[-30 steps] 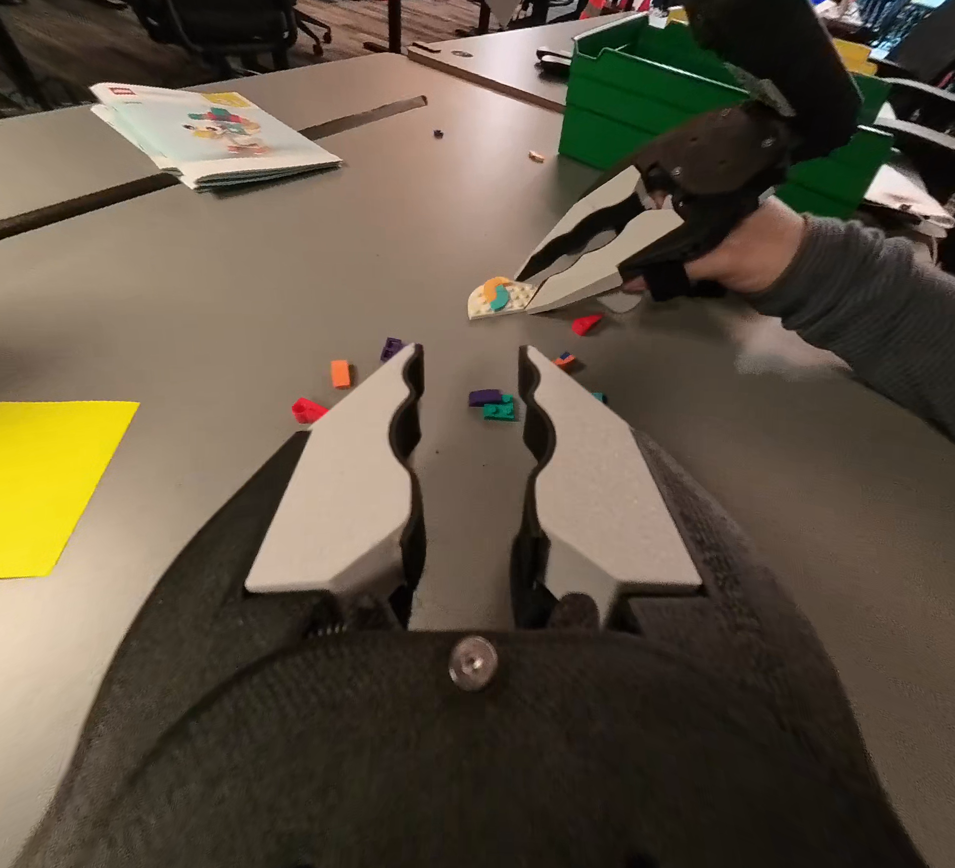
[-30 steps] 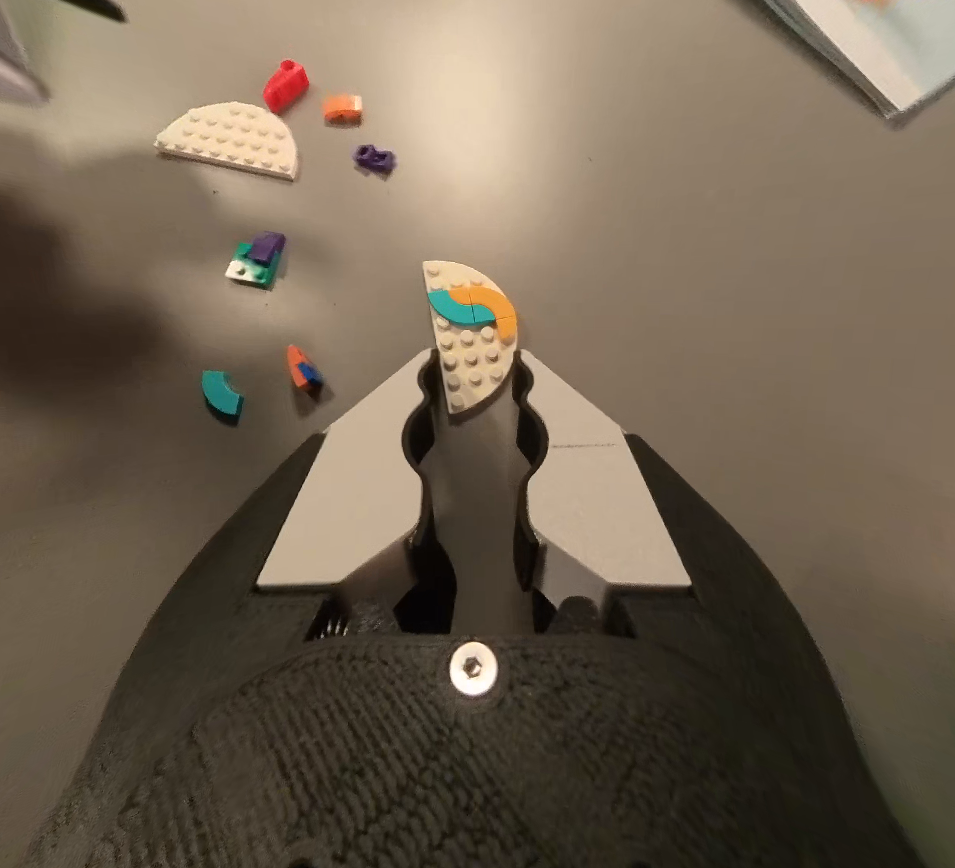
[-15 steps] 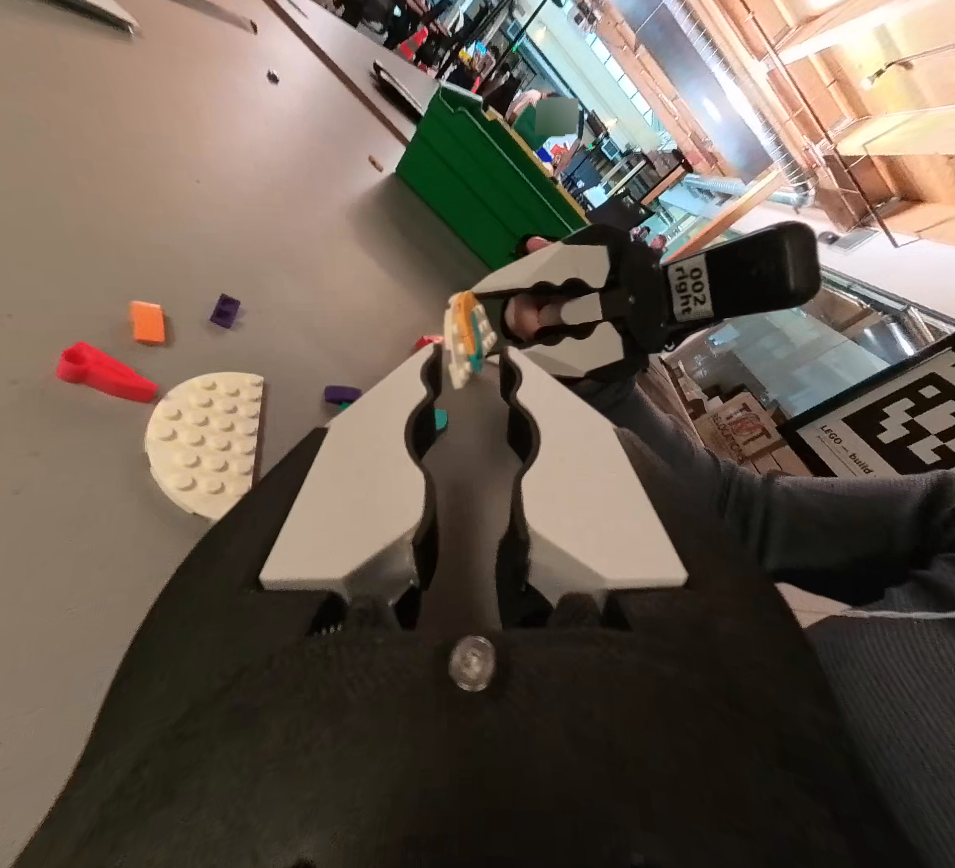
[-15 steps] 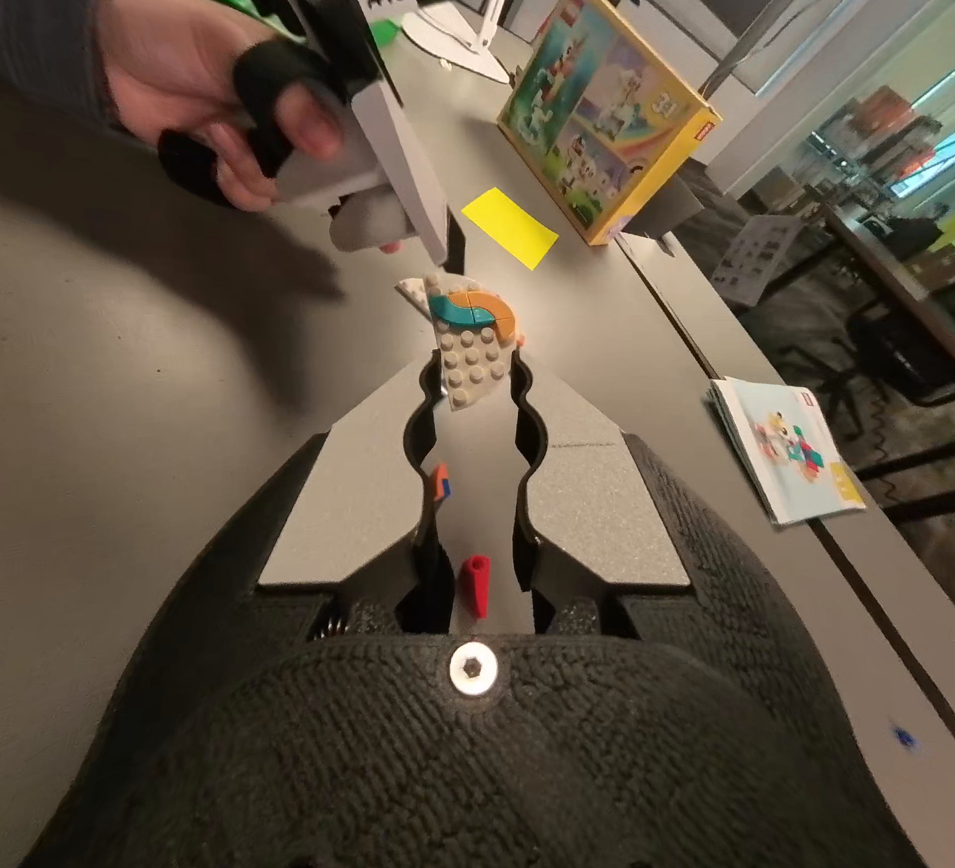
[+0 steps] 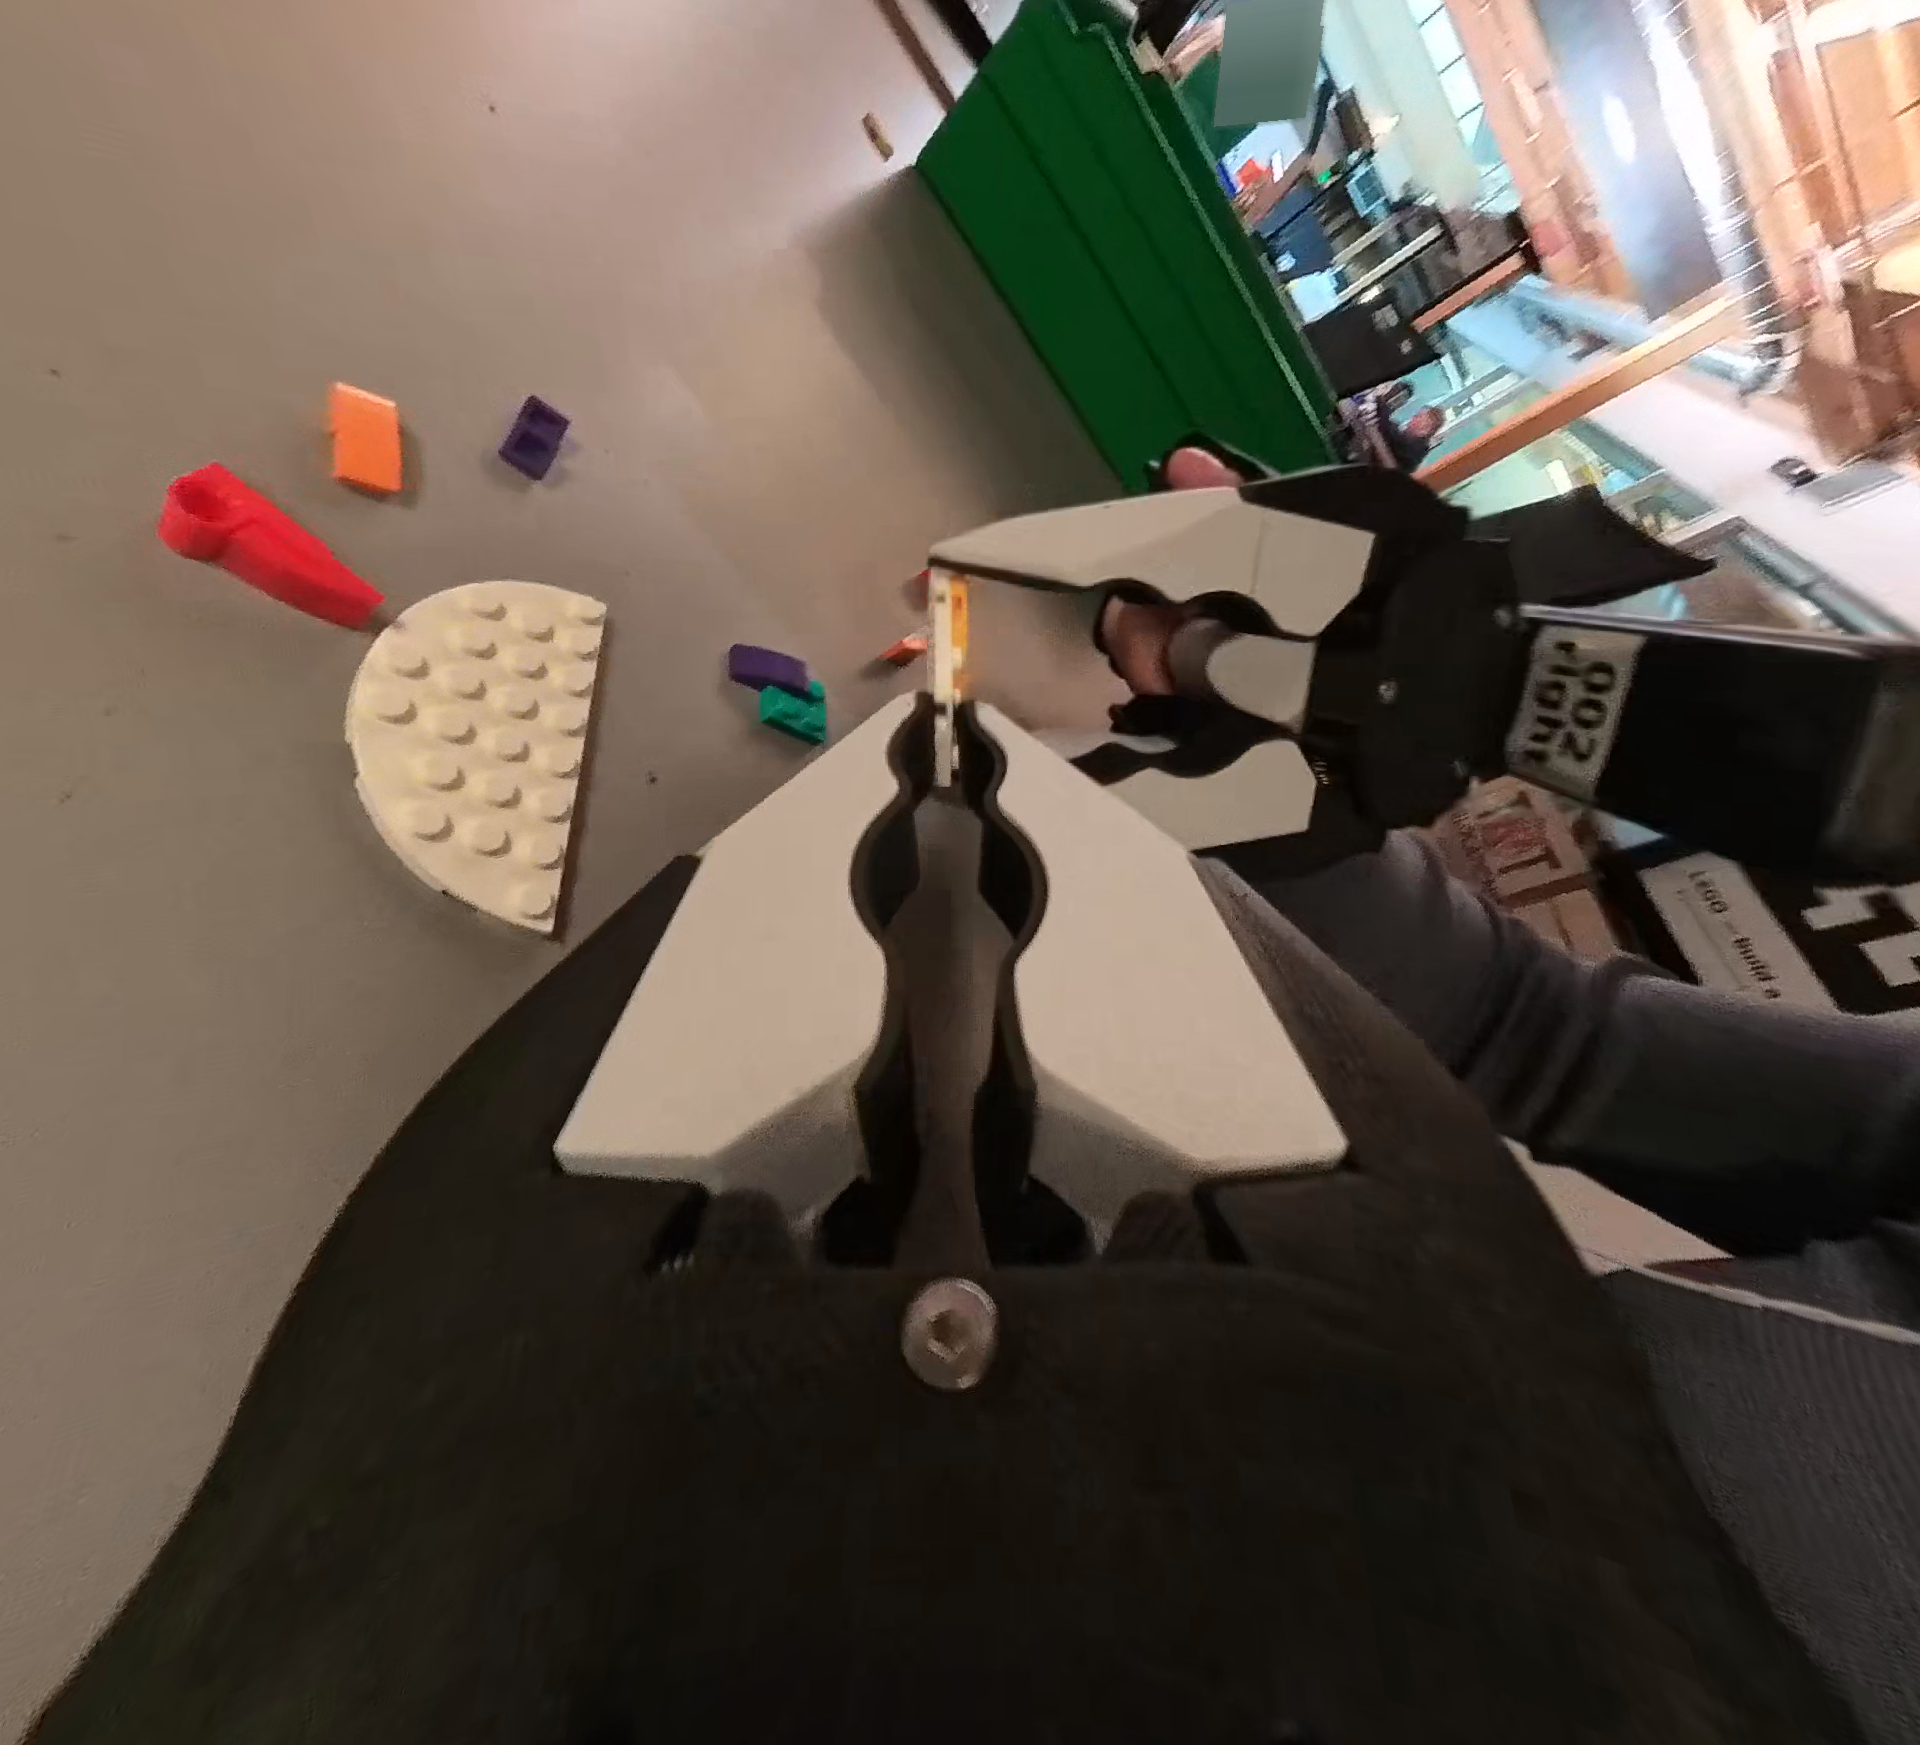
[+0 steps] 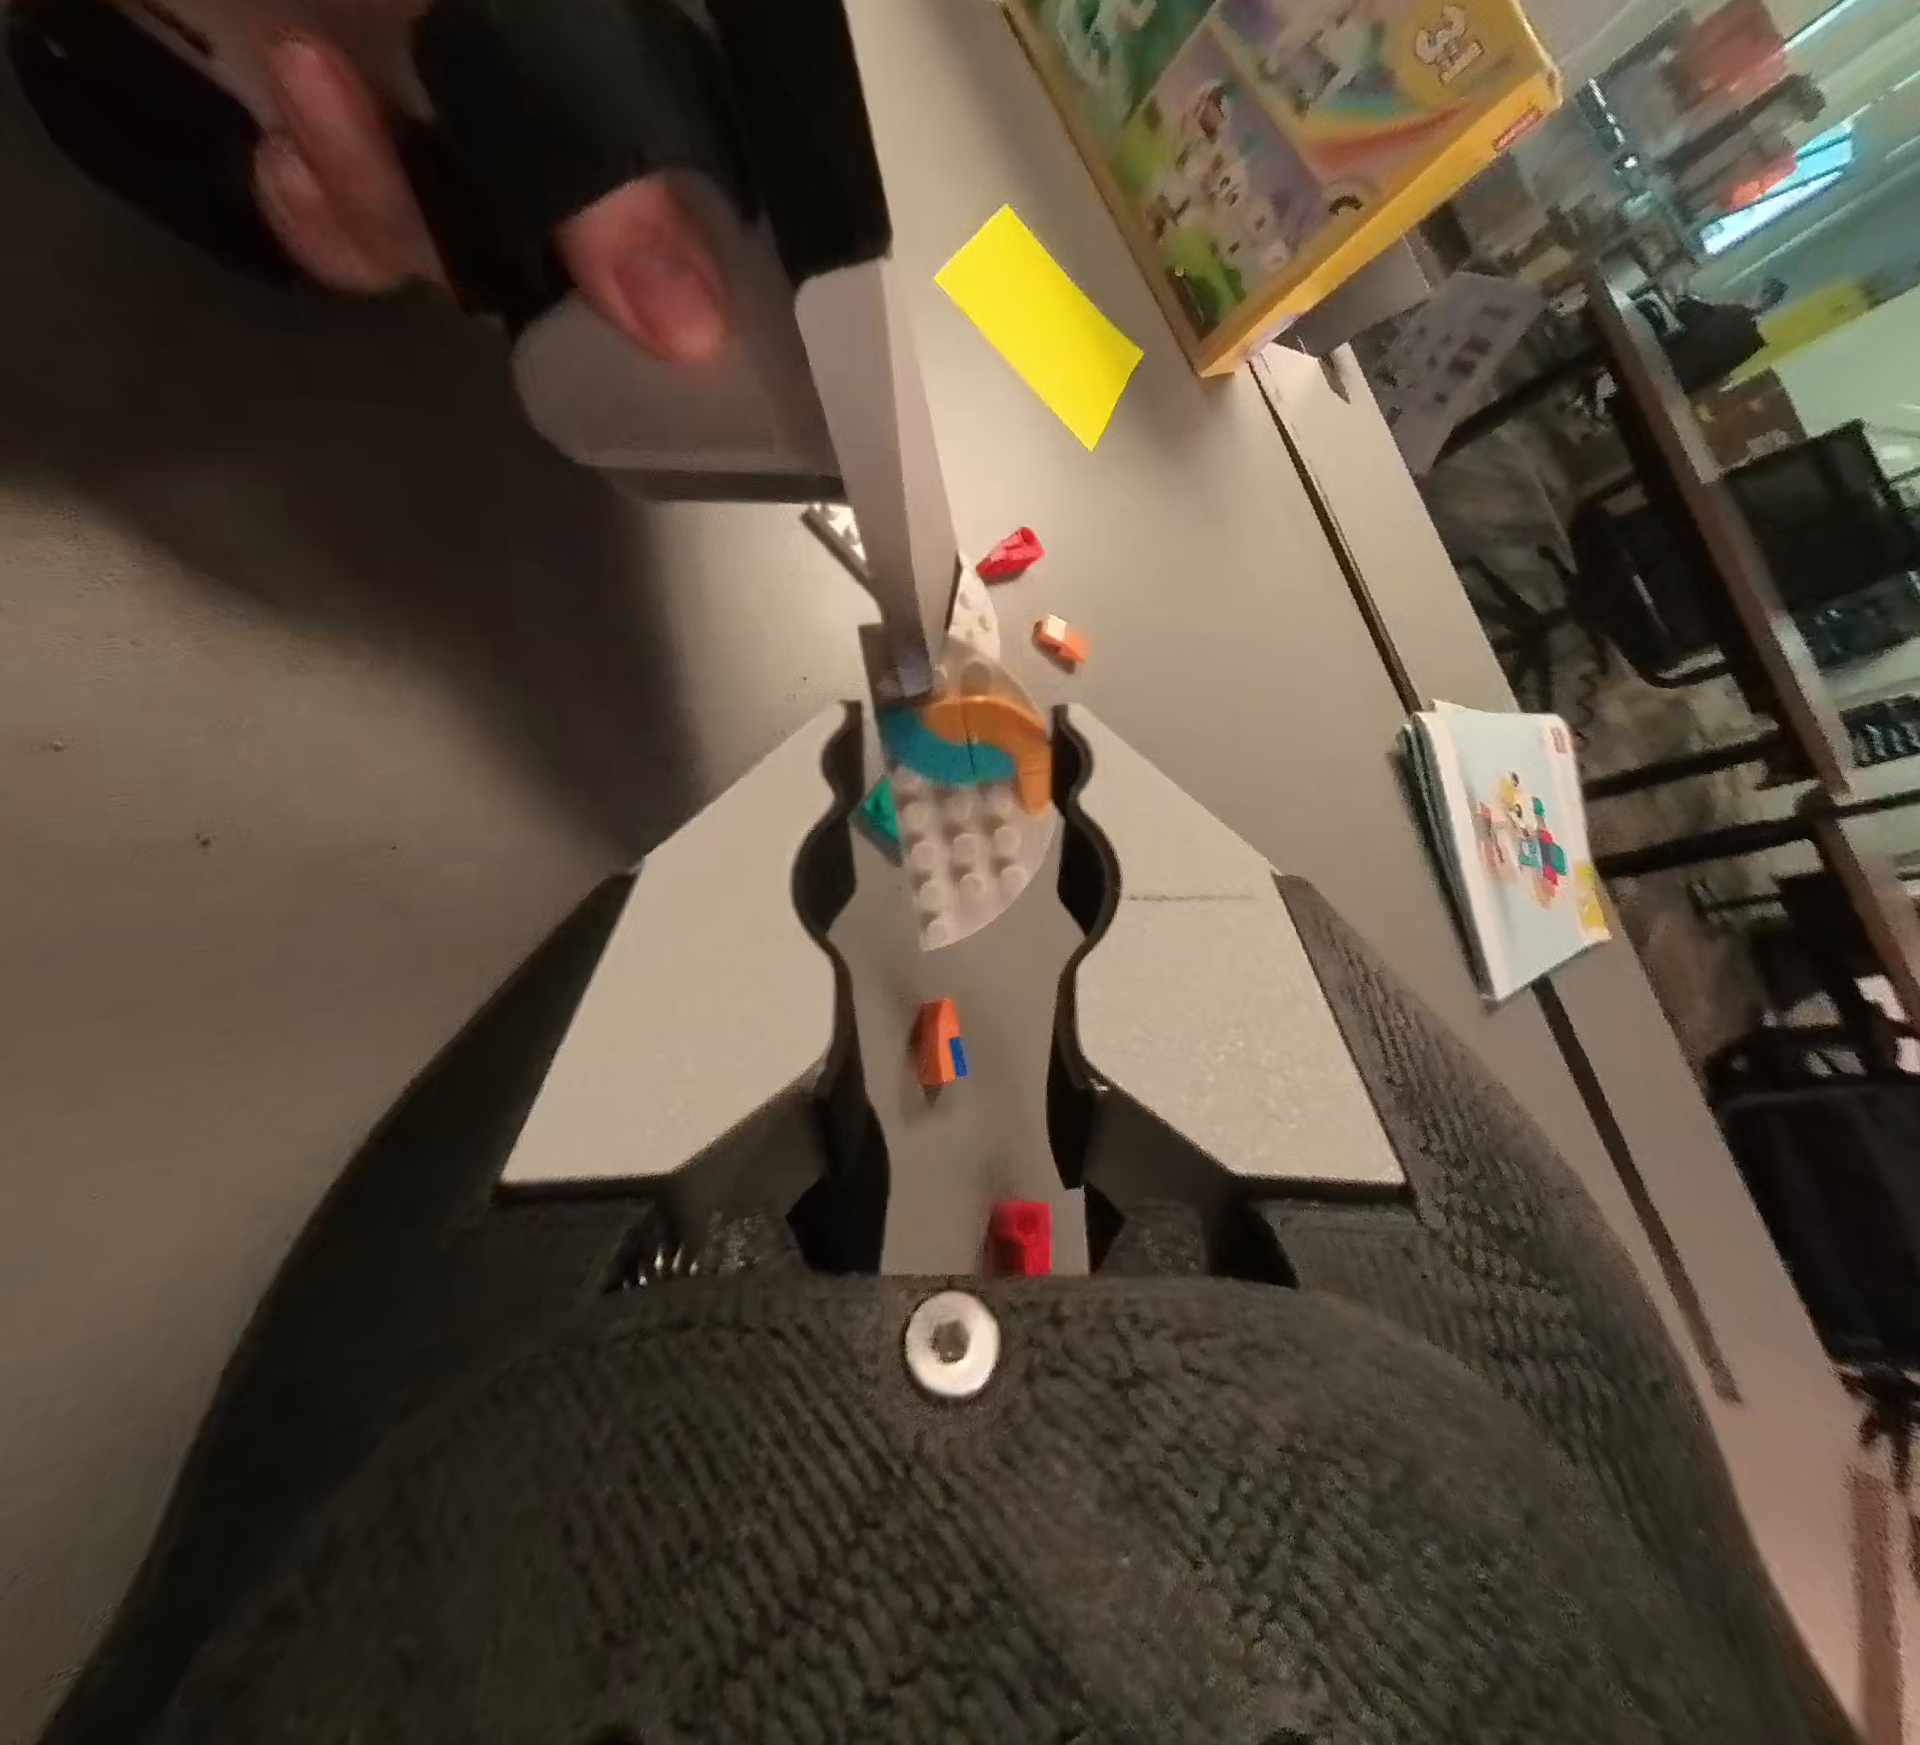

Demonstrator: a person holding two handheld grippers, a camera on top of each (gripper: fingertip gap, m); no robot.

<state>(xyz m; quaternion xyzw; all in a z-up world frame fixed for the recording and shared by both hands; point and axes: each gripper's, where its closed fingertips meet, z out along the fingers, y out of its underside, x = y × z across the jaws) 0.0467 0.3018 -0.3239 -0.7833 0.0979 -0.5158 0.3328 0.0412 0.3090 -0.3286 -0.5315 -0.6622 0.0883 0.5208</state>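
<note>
A white half-round studded plate (image 6: 966, 854) with a teal arc and an orange arc on it hangs above the grey table (image 6: 260, 760). My left gripper (image 5: 948, 719) is shut on its edge; in the left wrist view the plate (image 5: 948, 656) is edge-on. In the right wrist view the left gripper (image 6: 904, 656) pinches the plate's far corner. My right gripper (image 6: 956, 729) stands around the plate with its jaws spread. The plate's round edge touches one finger (image 6: 1081, 822), and a gap shows at the other. In the left wrist view its upper finger (image 5: 1091, 552) touches the plate's top.
On the table lie a plain white half-round plate (image 5: 478, 750), a red cone piece (image 5: 260, 547), an orange tile (image 5: 364, 448) and purple and teal bits (image 5: 779, 682). A green bin (image 5: 1122, 241), a yellow sheet (image 6: 1034, 324), a toy box (image 6: 1278, 64) and a booklet (image 6: 1507, 812) lie farther off. My two grippers' fingertips are within a few centimetres of each other. The orange tile (image 5: 364, 448) sits 9 centimeters or so from the ends of my right fingers. Seen from the right wrist view (image 6: 1060, 631) as well.
The right gripper lifted the decorated plate off the table. The left gripper came in and shut on its edge. The right jaws now stand wider than half a second ago.
</note>
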